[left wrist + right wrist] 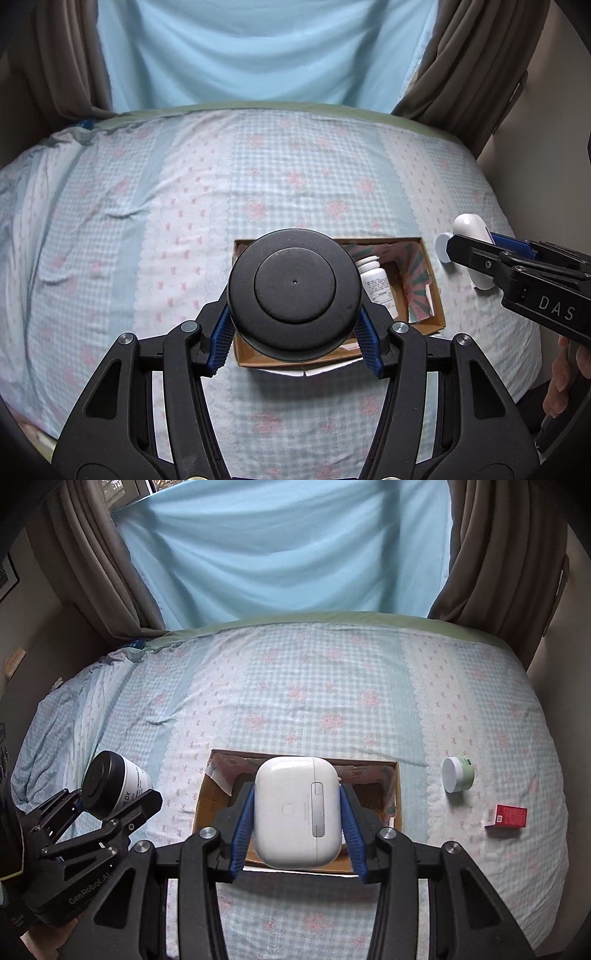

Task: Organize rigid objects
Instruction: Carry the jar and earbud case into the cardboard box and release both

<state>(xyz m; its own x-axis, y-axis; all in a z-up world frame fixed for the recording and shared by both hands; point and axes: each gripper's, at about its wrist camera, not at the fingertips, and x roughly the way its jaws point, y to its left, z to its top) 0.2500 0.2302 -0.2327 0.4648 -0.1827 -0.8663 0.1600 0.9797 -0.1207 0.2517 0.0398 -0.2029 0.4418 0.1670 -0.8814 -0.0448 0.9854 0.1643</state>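
Note:
My left gripper (295,332) is shut on a jar with a round black lid (294,291), held over the left half of an open cardboard box (436,293) on the bed. A white pill bottle (376,286) lies inside the box. My right gripper (297,823) is shut on a white earbud case (297,812), held above the same box (369,765). In the right wrist view the left gripper (107,805) and its white jar with the black lid (105,782) show to the left of the box. In the left wrist view the right gripper (480,243) shows to the box's right.
A small white-and-green jar (458,775) and a red carton (508,816) lie on the checked bedsheet (314,701) right of the box. A blue sheet (288,554) hangs behind the bed between brown curtains (491,565). Patterned paper (417,291) lines the box's right end.

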